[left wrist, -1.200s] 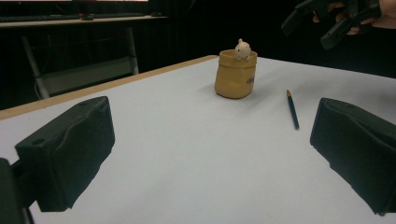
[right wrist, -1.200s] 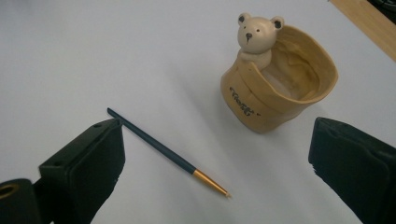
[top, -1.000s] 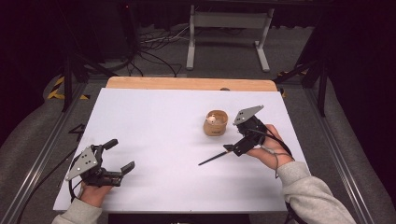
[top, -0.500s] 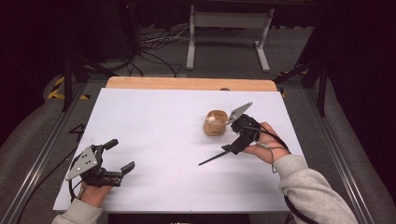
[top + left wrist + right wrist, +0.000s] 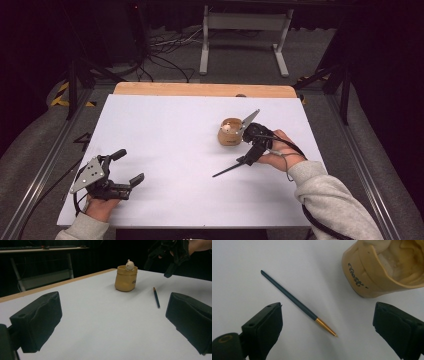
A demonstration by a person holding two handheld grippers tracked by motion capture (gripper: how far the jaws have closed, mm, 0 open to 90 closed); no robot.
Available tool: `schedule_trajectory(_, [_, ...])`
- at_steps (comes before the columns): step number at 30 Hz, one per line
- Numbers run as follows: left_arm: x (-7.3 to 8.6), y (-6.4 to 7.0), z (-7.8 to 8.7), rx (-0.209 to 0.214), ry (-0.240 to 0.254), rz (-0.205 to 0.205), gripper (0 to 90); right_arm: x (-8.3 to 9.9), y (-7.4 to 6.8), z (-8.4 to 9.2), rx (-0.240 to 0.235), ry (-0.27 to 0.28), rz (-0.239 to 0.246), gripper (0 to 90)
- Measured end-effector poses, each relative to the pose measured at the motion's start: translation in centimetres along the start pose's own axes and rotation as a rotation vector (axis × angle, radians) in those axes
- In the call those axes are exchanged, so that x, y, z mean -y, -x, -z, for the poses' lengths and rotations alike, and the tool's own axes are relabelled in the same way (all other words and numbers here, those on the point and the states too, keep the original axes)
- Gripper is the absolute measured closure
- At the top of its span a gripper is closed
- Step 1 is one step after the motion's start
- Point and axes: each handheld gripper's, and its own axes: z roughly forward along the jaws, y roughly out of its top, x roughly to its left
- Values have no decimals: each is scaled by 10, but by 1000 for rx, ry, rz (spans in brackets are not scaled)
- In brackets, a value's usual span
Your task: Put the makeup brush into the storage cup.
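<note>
Right tool [image 5: 327, 330] hangs over the pencil [image 5: 297, 303] with its jaws spread wide and nothing between the pads; they have just been closing a little. In the right gripper view the pencil lies flat on the desk [image 5: 242, 267] in the gap between the two black jaws, touching neither, its golden tip toward the camera and its dark shaft running away.

Going from largest to smallest: the white desk [image 5: 165, 130] with a wooden strip along its far edge carries everything. On it, right of the middle, stands the tan pot [image 5: 230, 132], upright, with a small pale figure in its mouth, seen best from the left gripper view [image 5: 126, 278]. Just beside the pot, on the person's side, lies the pencil [image 5: 230, 170], apart from the pot.

In the high view the right tool [image 5: 250, 157] is held just above the pencil's near end, close to the pot. The left tool [image 5: 127, 167] rests near the desk's left front corner, well apart from pot and pencil, jaws spread and empty.
</note>
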Motion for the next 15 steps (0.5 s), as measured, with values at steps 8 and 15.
schedule_trajectory(8, [-1,1,0,5,-6,-9,11,-4,0,-10,-44,-63,19,140])
schedule_trajectory(15, [-1,1,0,5,-9,-15,11,-4,0,-19,-56,-96,33,155])
